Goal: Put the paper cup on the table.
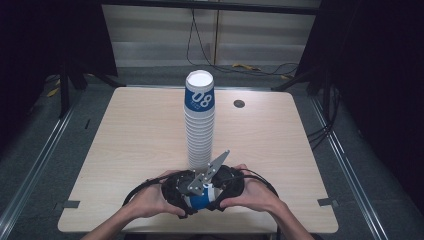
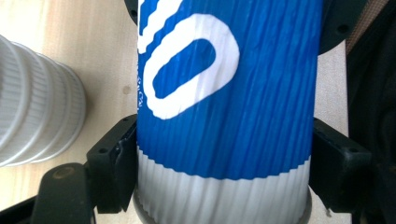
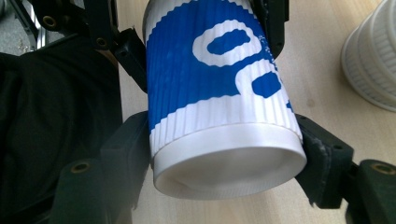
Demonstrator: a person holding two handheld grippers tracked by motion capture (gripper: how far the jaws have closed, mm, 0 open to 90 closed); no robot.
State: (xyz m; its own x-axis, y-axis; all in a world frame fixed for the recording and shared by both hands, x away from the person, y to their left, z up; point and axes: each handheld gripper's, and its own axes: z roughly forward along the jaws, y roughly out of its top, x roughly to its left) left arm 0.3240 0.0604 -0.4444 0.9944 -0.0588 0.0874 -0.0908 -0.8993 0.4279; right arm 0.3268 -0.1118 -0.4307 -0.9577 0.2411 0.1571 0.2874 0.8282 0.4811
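Near table edge, both hands meet over one blue-and-white paper cup (image 1: 199, 201), lying on its side between the two tools. Left gripper (image 1: 176, 194) has its jaws pressed against the cup's ribbed sides, one each side, in the left gripper view (image 2: 224, 186); the cup (image 2: 229, 93) runs past the top and bottom edges there, so neither end is seen. Right gripper (image 1: 227, 187), in its own view (image 3: 224, 163), pinches the cup (image 3: 215, 93) close to the white rim; a jaw sits tight on either side, and the cup's open mouth faces the camera, inside blurred. From above, most of the cup is hidden under the black tool bodies and a grey three-cornered plate (image 1: 207, 174); only a blue patch with some white shows. Where the tips end cannot be told from there. The left hand (image 1: 150, 200) and right hand (image 1: 250, 195) wrap the tools. Just beyond stands a tall stack of cups (image 1: 200, 120), upright, near mid-table (image 1: 125, 150); its base is partly covered by the plate. Farther back, a small dark round disc (image 1: 239, 103) sits in the tabletop. Cables (image 1: 250, 67) lie on the floor behind.
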